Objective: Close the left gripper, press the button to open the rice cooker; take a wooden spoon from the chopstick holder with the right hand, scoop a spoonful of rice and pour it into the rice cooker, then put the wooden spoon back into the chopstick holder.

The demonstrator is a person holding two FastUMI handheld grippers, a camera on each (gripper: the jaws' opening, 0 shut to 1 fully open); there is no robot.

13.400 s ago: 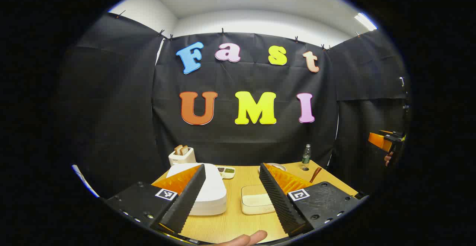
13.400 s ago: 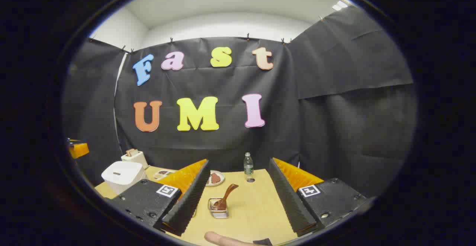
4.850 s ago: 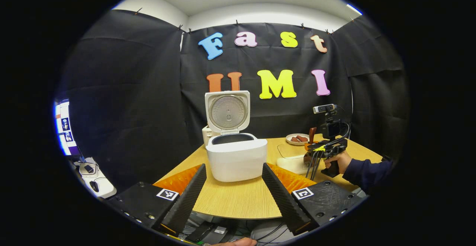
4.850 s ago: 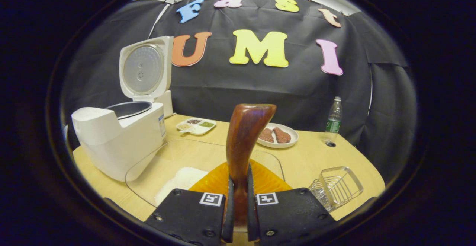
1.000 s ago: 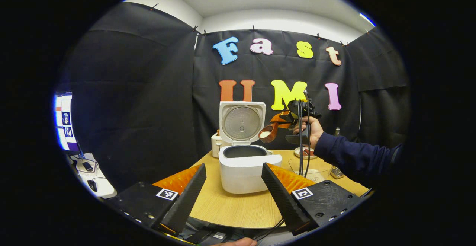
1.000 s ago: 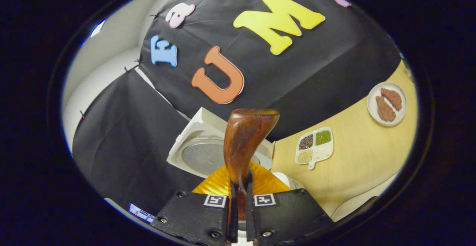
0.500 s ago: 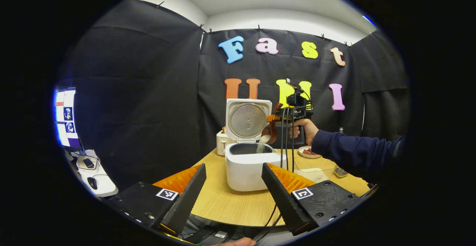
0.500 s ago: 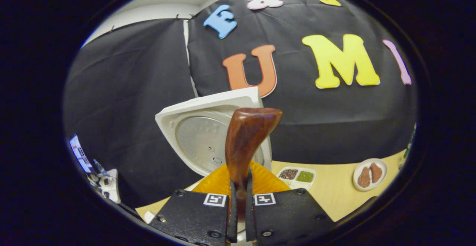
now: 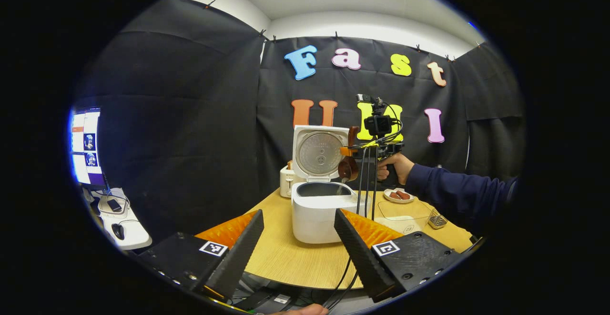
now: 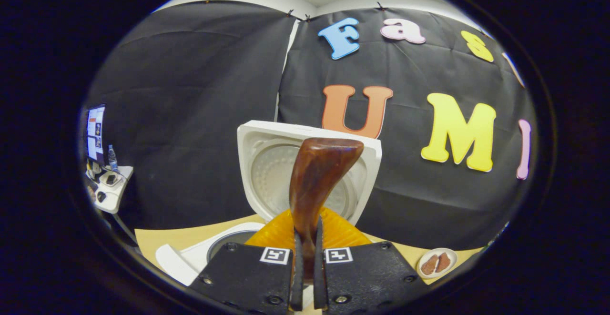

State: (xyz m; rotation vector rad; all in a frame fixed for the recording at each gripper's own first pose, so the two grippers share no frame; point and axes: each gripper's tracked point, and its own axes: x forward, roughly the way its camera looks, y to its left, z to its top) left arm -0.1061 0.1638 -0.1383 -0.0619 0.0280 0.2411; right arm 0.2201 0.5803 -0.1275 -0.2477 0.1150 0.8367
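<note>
**Spoon tipped over the open cooker**

In the left gripper view we are looking past a side desk with a monitor, then our left gripper, its fingers spread wide and holding nothing, short of the table. Beyond it the rice cooker is standing with its lid raised; a toaster is peeking out behind. Farther right, the right gripper is holding the wooden spoon, bowl hanging over the pot. A clear rice container, plate and wire chopstick holder are sitting under the sleeve.

In the right gripper view, our right gripper is pinching the wooden spoon tight, blocking the lid.
</note>
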